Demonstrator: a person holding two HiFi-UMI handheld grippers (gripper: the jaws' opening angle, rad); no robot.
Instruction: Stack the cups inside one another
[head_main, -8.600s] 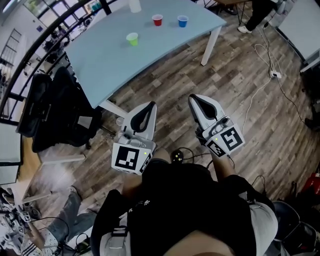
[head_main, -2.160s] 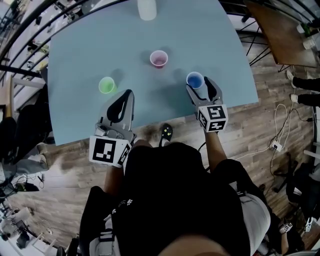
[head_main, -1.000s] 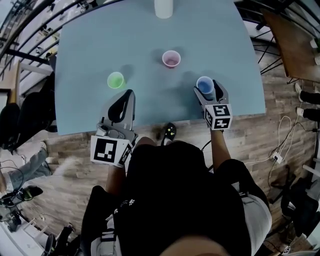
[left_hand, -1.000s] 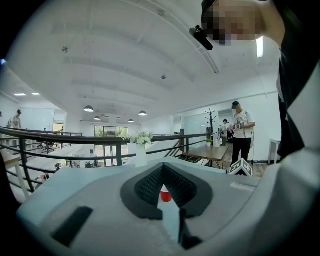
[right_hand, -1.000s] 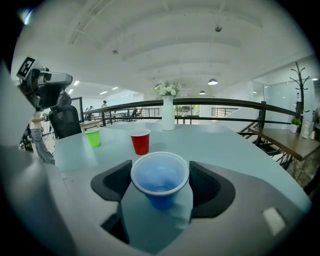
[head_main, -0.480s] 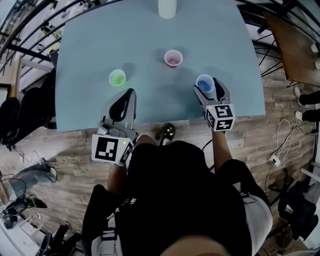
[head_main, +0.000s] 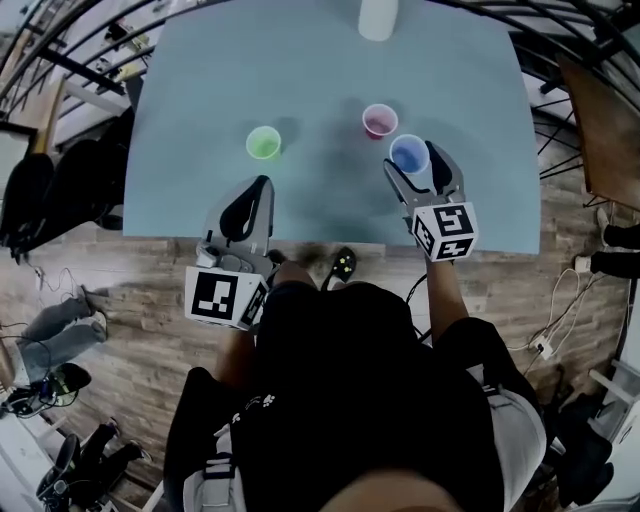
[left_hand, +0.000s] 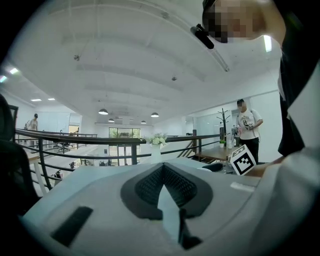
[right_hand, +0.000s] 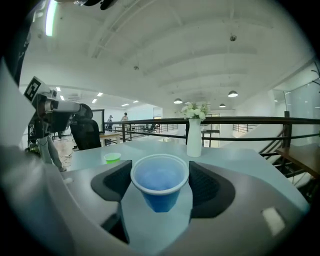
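I'm looking at a light blue table (head_main: 200, 90) with a white vase (head_main: 377, 18) at its far edge, flowers showing in the right gripper view. A black railing (right_hand: 240, 120) runs beyond that edge. A black chair (head_main: 60, 190) stands off the table's left edge on the wood floor (head_main: 130, 300)

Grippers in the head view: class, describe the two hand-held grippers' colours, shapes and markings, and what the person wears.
The left gripper and right gripper both have smooth light-grey shells that taper forward, with black textured pads lining the inside. Each carries a white cube at its rear, left and right, printed with black square markers. The person wears a dark top.
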